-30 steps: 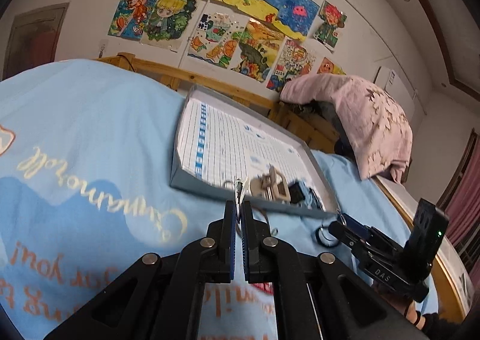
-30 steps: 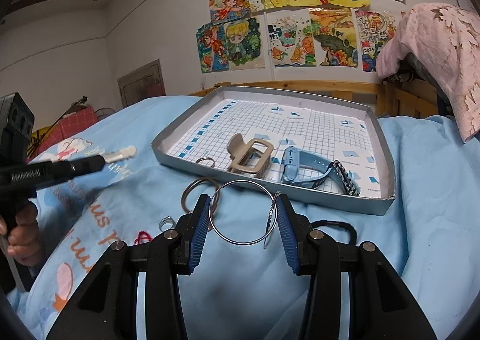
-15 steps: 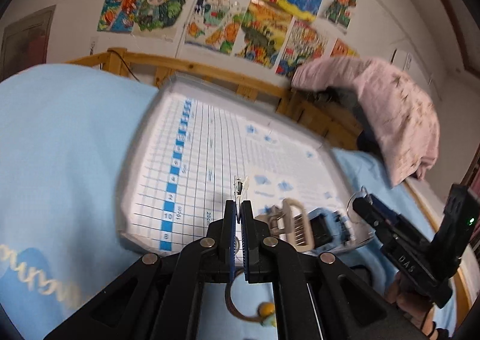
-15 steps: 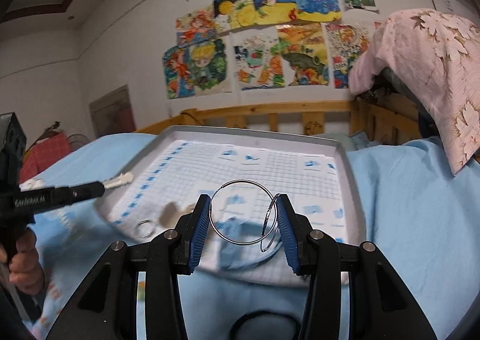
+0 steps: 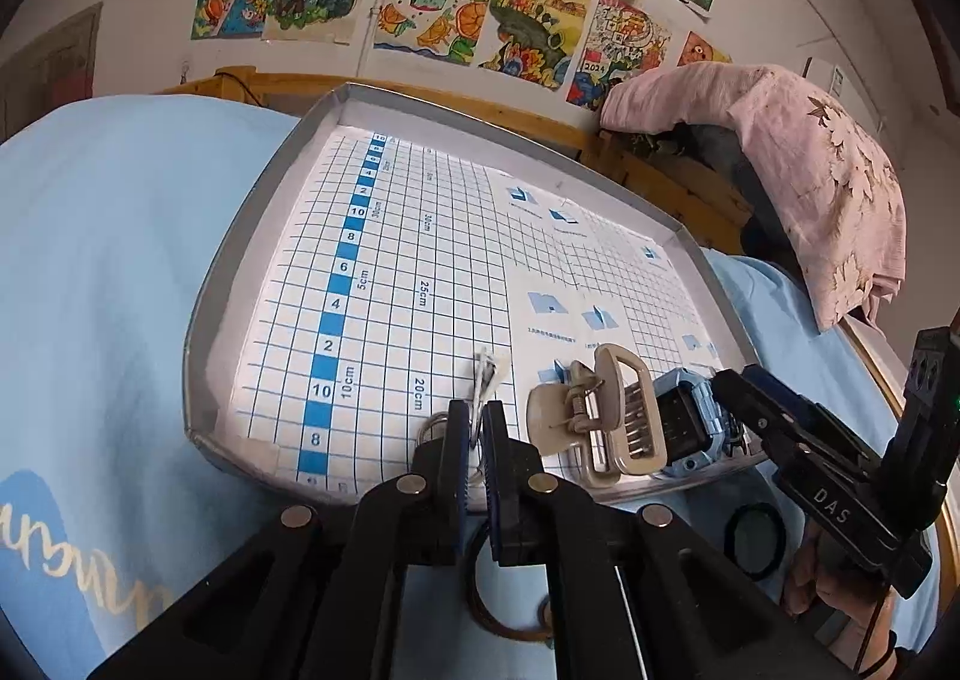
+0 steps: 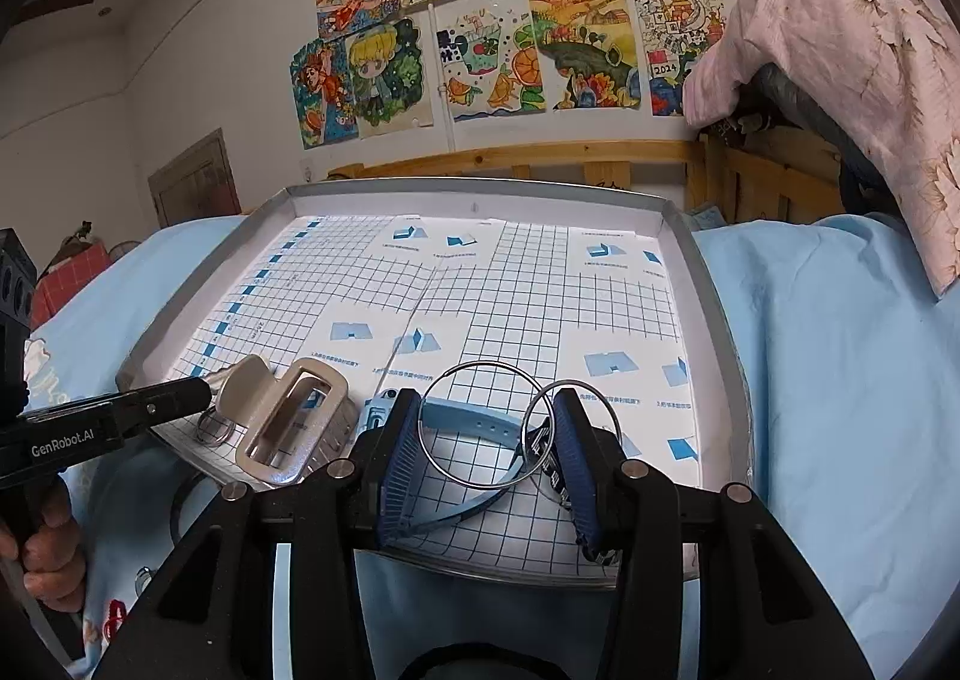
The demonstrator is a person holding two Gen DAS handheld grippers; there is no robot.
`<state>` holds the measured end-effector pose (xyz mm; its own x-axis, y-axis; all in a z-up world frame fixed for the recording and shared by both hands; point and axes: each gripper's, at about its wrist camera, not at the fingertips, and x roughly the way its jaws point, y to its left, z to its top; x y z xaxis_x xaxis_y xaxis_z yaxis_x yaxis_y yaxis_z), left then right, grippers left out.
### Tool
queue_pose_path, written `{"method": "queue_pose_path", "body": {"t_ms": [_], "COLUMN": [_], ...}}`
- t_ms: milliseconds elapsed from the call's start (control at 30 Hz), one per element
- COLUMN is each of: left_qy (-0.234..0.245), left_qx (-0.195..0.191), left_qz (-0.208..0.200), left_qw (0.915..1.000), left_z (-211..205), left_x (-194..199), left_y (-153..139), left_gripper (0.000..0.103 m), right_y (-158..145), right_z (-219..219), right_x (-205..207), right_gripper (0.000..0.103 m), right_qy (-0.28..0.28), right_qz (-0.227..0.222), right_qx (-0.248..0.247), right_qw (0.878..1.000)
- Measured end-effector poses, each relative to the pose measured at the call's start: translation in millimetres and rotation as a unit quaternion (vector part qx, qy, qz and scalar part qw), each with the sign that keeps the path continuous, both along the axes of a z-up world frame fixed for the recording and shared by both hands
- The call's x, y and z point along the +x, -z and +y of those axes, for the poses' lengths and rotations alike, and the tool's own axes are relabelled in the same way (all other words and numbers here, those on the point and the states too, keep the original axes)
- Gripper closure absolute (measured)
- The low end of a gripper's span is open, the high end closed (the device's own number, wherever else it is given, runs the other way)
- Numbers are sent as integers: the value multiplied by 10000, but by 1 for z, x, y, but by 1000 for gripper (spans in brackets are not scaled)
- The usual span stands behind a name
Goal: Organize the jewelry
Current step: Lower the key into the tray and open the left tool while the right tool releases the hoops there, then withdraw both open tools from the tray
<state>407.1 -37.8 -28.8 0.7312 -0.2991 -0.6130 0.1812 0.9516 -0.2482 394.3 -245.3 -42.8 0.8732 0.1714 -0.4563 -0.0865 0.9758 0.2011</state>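
A grey tray (image 5: pixel 210 314) with a blue-gridded liner lies on the bed; it also shows in the right wrist view (image 6: pixel 714 284). My left gripper (image 5: pixel 474 428) is shut on a small white earring (image 5: pixel 487 374), low over the tray's near edge. My right gripper (image 6: pixel 483 434) is shut on two thin silver hoops (image 6: pixel 489 425) held over the tray. In the tray lie a beige hair claw (image 5: pixel 600 416), a blue watch (image 5: pixel 690 422) and a small ring (image 6: pixel 215 431).
The blue bedsheet (image 5: pixel 102 236) surrounds the tray. A black hair tie (image 5: pixel 755 539) and a brown ring (image 5: pixel 504 614) lie on the sheet in front of it. A pink pillow (image 5: pixel 798 170) and wooden headboard (image 6: pixel 540 158) stand behind.
Both grippers have moved forward from above the bedsheet to over the tray, each keeping hold of its piece. The left gripper has dropped closer to the liner.
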Motion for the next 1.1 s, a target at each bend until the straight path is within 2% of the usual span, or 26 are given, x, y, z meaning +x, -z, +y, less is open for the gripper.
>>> {"method": "queue_pose_path", "body": {"t_ms": [67,100,133,200,267,300,333,367,500,633,800,900,1100], "left_qy": [-72,-102,-142,-241,-417,-532,-631,-634,-733,-901,-1032,-1120,-1213], "left_qx": [-10,-3,15,45,45,43,34,34,106,117,222,235,302], "left_qz": [-5,-20,-46,-156,-404,-600,-853,-932,-1096,-1414,-1745,-1898,-2099], "left_qw": [10000,9999,9999,9996,9983,9968,9943,9936,9912,9858,9790,9751,9697], "left_z": [2,3,4,7,13,16,19,21,28,36,41,42,46], "left_x": [-7,-10,-14,-30,-49,-59,-73,-80,-116,-158,-208,-236,-288], "left_y": [-5,-7,-9,-18,-29,-35,-42,-47,-65,-81,-96,-100,-97], "left_gripper": [93,91,84,65,13,10,9,9,3,0,0,0,0], "right_y": [-2,-5,-6,-11,-20,-24,-28,-35,-60,-81,-91,-95,-95], "right_z": [-3,-4,-6,-8,-11,-12,-14,-14,-14,-16,-8,-1,9], "right_x": [-4,-7,-10,-18,-32,-42,-50,-60,-95,-137,-195,-228,-282], "right_gripper": [52,52,51,51,50,47,40,34,31,9,9,2,2], "right_qy": [42,64,75,142,238,287,314,337,362,431,467,459,433], "right_qz": [-38,-78,-94,-134,-256,-343,-432,-560,-878,-1261,-1553,-1778,-1984], "right_qx": [25,58,76,99,136,134,131,111,2,170,96,-14,-61], "right_qw": [10000,9999,9999,9998,9993,9989,9985,9978,9955,9909,9867,9830,9791]}}
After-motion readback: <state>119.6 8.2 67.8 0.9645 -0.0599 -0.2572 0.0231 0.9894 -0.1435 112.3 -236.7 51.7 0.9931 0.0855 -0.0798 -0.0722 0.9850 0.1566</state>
